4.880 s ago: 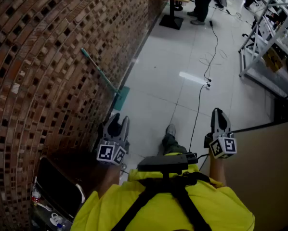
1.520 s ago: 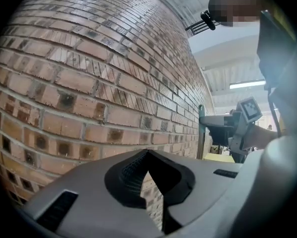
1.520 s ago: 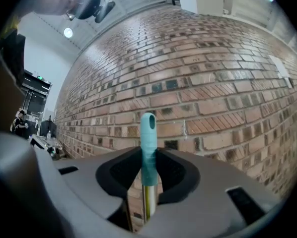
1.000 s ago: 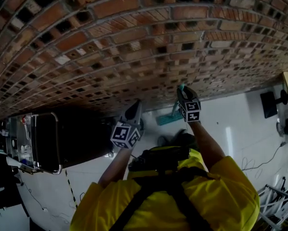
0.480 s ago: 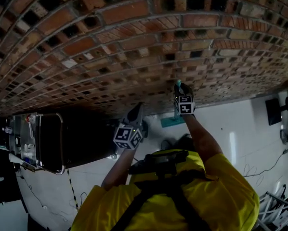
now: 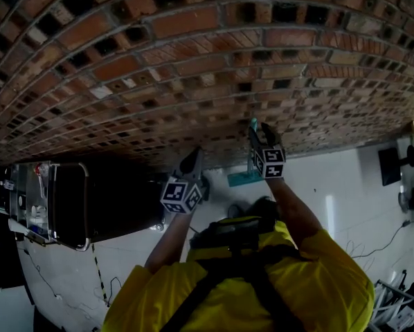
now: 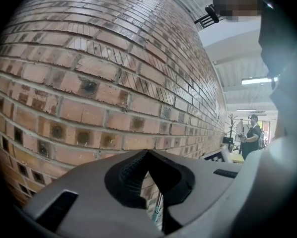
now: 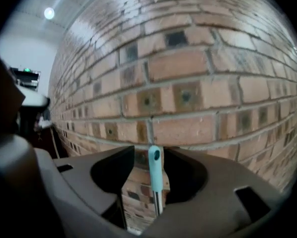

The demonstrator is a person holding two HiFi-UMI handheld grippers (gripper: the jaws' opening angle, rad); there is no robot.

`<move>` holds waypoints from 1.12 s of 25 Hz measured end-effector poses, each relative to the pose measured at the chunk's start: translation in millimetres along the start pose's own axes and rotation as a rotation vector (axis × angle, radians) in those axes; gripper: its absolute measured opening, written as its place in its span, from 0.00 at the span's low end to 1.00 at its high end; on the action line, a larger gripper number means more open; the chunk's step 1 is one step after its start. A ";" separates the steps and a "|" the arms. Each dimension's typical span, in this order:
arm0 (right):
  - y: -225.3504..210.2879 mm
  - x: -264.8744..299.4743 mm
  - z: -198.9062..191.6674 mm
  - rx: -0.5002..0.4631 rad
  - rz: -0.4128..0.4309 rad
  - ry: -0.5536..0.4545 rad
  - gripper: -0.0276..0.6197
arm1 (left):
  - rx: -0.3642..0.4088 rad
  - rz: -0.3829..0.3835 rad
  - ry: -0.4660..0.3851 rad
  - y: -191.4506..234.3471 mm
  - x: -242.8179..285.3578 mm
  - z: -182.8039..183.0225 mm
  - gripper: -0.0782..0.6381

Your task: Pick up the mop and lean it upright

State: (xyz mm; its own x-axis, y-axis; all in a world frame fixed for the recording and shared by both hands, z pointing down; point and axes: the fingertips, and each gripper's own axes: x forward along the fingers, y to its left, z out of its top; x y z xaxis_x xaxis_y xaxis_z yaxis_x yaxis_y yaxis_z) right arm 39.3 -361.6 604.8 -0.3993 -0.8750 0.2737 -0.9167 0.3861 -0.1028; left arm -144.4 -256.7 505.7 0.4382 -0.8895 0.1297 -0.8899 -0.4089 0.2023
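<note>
The mop (image 6: 253, 151) is seen standing nearly upright at the brick wall (image 6: 193, 61), its teal handle tip (image 8: 155, 165) between the jaws of the right gripper (image 6: 258, 133). These jaws are opening, and in the right gripper view the pads are no longer pressed on the handle. The left gripper (image 6: 192, 160) is held lower and to the left, clenched on nothing. A fall is judged the main risk. The handle could be dragged sideways along the brick if a pad catches it on withdrawal, or the mop head (image 6: 243, 178) could slide out on the smooth floor if the lean is too shallow. Whether the tip truly touches the wall cannot be settled from either view. The gaps on both sides of the handle are shown only by the right gripper view. The mop head at the foot of the wall is shown only by the head view. The shut, empty jaws of the left gripper are confirmed only by its own view.
</note>
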 end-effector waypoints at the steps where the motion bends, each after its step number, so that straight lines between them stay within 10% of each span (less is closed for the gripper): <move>1: 1.9 -21.4 19.0 0.022 0.009 -0.055 0.34 | 0.000 -0.001 -0.004 -0.4 0.5 1.0 0.11; 11: -10.6 -192.2 140.1 0.044 -0.013 -0.309 0.20 | 0.001 0.028 -0.074 -6.5 -13.2 29.4 0.11; 28: -29.7 -222.7 113.8 0.061 -0.116 -0.279 0.06 | 0.029 -0.009 -0.062 -31.8 -28.0 24.8 0.20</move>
State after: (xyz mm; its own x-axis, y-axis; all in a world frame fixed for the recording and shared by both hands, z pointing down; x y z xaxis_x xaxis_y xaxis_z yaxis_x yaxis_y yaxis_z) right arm 153.6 -211.5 438.1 -0.2735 -0.9618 0.0147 -0.9521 0.2685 -0.1460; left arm -131.5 -224.0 471.5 0.4380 -0.8964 0.0672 -0.8898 -0.4217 0.1747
